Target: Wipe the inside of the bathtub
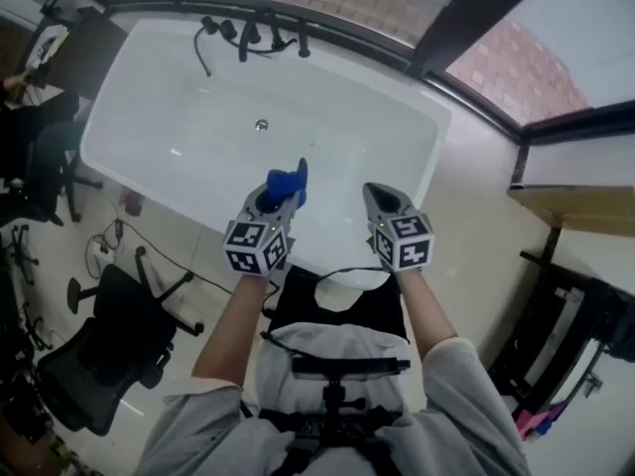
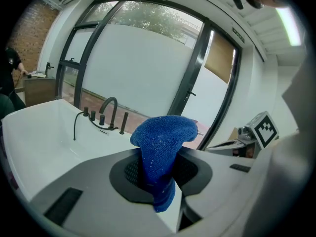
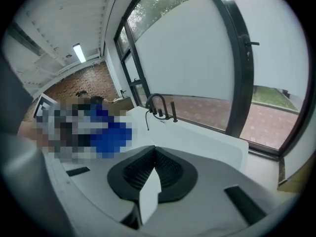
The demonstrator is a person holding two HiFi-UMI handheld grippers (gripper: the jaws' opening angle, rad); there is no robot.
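Note:
A white bathtub (image 1: 179, 77) lies below me, its drain (image 1: 261, 125) in the middle and black taps (image 1: 256, 36) on the far rim. My left gripper (image 1: 281, 194) is held over the tub's near edge, shut on a blue cloth (image 1: 289, 181). In the left gripper view the blue cloth (image 2: 160, 154) stands up from between the jaws, with the bathtub (image 2: 44, 132) and taps (image 2: 106, 115) beyond. My right gripper (image 1: 382, 204) hovers beside the left one, shut and empty. The right gripper view shows its jaws (image 3: 153, 169) closed together, the bathtub (image 3: 197, 135) ahead.
Black office chairs (image 1: 104, 345) stand on the floor at the left with cables (image 1: 109, 246) near the tub. A dark window frame (image 1: 466, 18) runs behind the tub. A wooden shelf (image 1: 585, 201) and a black stand (image 1: 566, 335) are at the right.

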